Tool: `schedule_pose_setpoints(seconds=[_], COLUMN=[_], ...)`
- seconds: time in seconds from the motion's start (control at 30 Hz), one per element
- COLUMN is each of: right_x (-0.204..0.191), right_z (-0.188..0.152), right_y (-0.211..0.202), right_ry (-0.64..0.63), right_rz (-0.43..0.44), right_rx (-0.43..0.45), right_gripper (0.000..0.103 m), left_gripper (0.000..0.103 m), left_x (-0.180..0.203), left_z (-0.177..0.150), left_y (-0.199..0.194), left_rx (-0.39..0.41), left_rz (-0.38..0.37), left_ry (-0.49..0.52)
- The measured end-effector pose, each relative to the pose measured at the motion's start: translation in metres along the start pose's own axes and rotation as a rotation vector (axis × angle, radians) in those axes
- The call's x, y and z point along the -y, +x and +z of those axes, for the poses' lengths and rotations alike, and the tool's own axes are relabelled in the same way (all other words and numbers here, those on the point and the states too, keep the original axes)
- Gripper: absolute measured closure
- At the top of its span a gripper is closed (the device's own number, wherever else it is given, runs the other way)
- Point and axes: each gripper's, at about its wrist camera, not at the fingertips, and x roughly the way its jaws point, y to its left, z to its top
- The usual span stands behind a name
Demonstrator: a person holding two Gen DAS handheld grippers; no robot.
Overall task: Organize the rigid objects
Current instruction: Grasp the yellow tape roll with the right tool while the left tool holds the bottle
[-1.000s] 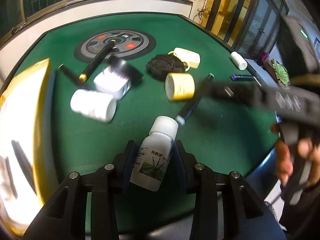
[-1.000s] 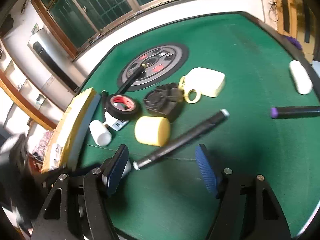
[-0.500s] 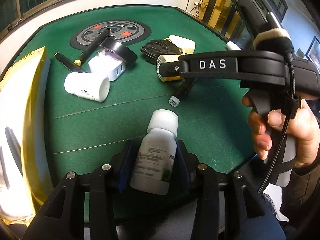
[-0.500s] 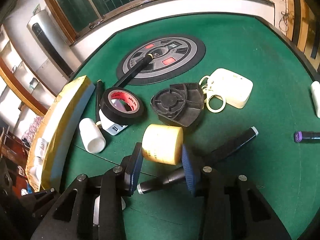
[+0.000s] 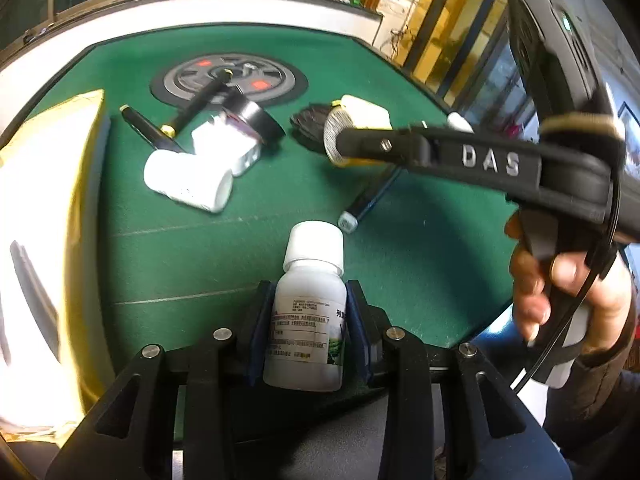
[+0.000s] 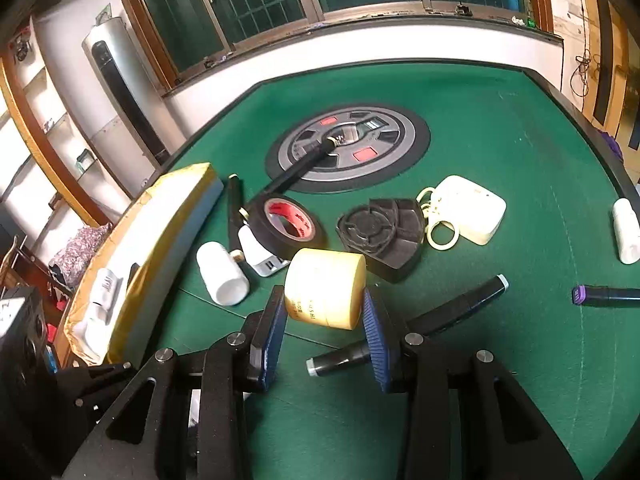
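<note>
A white-capped bottle with a printed label (image 5: 306,320) stands between the blue pads of my left gripper (image 5: 309,286). Its jaws are closing and the pads press on the bottle's sides, near the table's front edge. My right gripper (image 6: 324,294) is shut on a yellow cylinder (image 6: 326,280), held on its side just above a black pen (image 6: 408,320). In the left wrist view the right gripper reaches in from the right, a person's hand (image 5: 560,292) on its handle, with the yellow cylinder (image 5: 360,162) at its tip.
On the green table (image 6: 500,380) lie a black tape roll (image 6: 288,224), a white bottle on its side (image 6: 222,276), a white charger (image 6: 258,254), a black fan-shaped piece (image 6: 380,236), a cream box with rings (image 6: 472,208) and a purple pen (image 6: 604,294). A yellow-taped box (image 6: 160,248) sits at the left.
My right gripper, open around the black pen a second ago, has shut on the yellow cylinder and shifted with it. The left gripper still has the bottle between its pads.
</note>
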Motion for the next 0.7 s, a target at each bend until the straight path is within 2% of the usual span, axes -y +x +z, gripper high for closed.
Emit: schedule_pose_setpoints(seconds=[0.7], right_x=[-0.017], right_z=[-0.001], right_y=[-0.005], right_ry=[-0.032], right_rz=[0.031], right_rx=[0.022], right_gripper=[0.069], left_gripper=[0.070], left_x=[-0.038], left_z=[0.035], left_y=[-0.045], left_rx=[0.137], left_rz=[0.193], left_ry=[-0.053])
